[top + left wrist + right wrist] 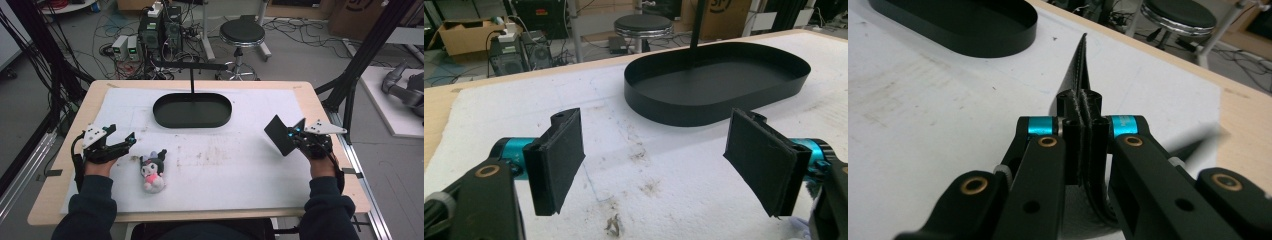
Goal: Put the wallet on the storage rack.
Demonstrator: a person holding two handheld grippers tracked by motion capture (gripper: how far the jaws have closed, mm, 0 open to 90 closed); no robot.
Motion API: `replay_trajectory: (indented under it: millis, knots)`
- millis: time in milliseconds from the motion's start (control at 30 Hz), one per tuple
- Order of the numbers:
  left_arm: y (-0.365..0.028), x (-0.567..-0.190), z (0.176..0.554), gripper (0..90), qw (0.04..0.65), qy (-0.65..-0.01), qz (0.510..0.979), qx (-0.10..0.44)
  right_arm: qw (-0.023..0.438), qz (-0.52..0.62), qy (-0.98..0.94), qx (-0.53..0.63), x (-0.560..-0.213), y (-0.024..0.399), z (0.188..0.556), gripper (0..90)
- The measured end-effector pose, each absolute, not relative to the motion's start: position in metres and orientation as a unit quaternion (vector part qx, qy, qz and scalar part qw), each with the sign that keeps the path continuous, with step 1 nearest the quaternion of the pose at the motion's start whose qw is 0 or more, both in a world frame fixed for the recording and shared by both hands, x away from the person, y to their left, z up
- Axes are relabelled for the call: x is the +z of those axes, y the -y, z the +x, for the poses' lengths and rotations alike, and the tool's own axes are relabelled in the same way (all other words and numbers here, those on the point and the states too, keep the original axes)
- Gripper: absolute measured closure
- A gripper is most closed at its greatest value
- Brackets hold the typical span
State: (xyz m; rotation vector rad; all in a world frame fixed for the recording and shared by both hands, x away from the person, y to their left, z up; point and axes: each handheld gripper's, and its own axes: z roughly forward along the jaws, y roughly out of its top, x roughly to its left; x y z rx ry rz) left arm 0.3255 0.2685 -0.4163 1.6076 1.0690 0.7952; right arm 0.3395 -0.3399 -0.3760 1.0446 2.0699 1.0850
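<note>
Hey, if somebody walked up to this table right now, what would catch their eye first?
Probably the small plush toy lying on the stained white mat, beside the open left gripper. Next, the black oval tray at the mat's far middle, and the right gripper at the right, pinching a flat black sheet.

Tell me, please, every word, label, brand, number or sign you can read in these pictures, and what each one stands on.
No text reads in full anywhere.
The cardboard box behind the table in the left gripper view bears large dark printed characters, cut off at the frame's top: unreadable.
The plush toy, black tray, flat black piece and both grippers carry no legible marks.
</note>
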Motion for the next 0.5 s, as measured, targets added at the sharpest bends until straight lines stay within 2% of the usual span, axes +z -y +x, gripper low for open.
replay_trajectory:
  millis: [500]
  knots:
    - [-0.269,-0.416,0.326,23.1,0.502,-0.443,0.666,0.33,0.239,0.312,-0.822,0.412,-0.377,0.317,0.339,89.4]
